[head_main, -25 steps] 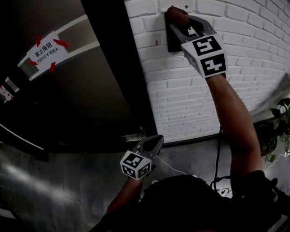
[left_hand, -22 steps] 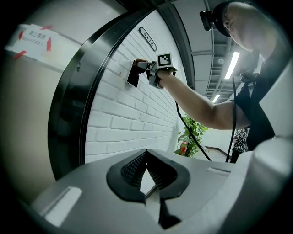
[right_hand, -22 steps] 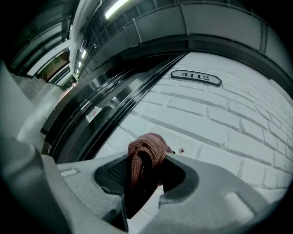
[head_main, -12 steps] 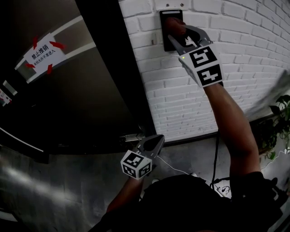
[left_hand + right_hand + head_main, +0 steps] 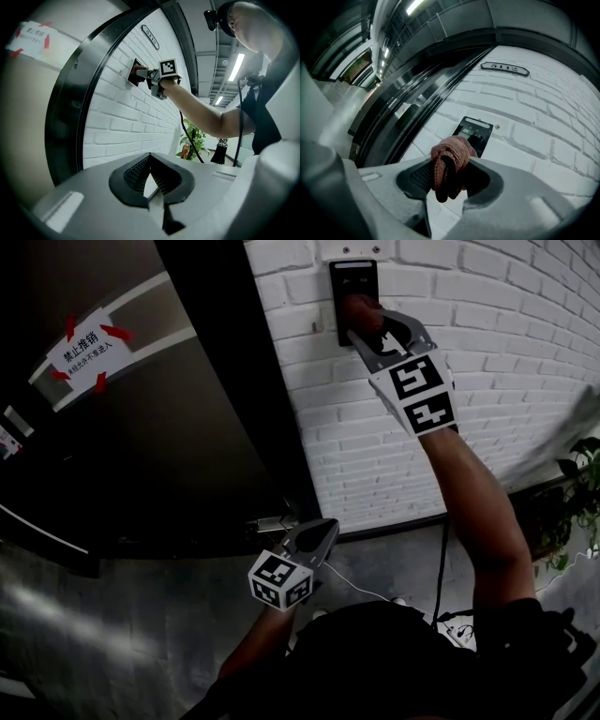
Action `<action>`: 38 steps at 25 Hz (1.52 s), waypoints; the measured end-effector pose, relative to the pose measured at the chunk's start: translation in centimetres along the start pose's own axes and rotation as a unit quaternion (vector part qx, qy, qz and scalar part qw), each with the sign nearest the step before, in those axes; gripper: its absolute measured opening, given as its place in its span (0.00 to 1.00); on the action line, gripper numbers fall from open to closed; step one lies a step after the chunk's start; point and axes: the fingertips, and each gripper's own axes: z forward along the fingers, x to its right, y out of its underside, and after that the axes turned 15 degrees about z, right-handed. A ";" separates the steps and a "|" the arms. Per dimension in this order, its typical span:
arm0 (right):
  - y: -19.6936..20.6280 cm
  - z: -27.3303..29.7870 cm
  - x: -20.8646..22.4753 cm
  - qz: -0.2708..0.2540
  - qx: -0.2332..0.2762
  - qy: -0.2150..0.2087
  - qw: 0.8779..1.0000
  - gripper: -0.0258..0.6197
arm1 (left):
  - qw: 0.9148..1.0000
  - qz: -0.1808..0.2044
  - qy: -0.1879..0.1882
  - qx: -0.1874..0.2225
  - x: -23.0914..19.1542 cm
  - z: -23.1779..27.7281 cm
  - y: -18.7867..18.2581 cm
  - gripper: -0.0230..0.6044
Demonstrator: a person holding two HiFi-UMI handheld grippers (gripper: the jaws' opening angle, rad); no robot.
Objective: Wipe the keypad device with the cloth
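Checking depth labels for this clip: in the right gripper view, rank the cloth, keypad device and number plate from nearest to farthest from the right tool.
1. The cloth: clamped in the right tool itself.
2. The keypad device: on the brick wall, just behind the cloth.
3. The number plate: higher up the wall, toward the right.
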 end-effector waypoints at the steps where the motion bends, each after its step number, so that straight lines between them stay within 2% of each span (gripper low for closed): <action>1: 0.2 0.0 -0.1 0.000 -0.002 -0.001 1.000 0.26 | 1.000 0.000 0.001 0.000 0.0 0.0 0.0 0.06; 12: 2.5 -0.2 -1.1 -0.006 -0.021 -0.007 1.000 0.26 | 1.000 0.000 0.005 -0.001 0.3 0.1 0.1 0.06; 38: 7.8 -1.3 -2.5 0.045 -0.075 -0.018 0.996 0.26 | 1.000 0.001 0.011 -0.001 0.5 -0.9 0.2 0.06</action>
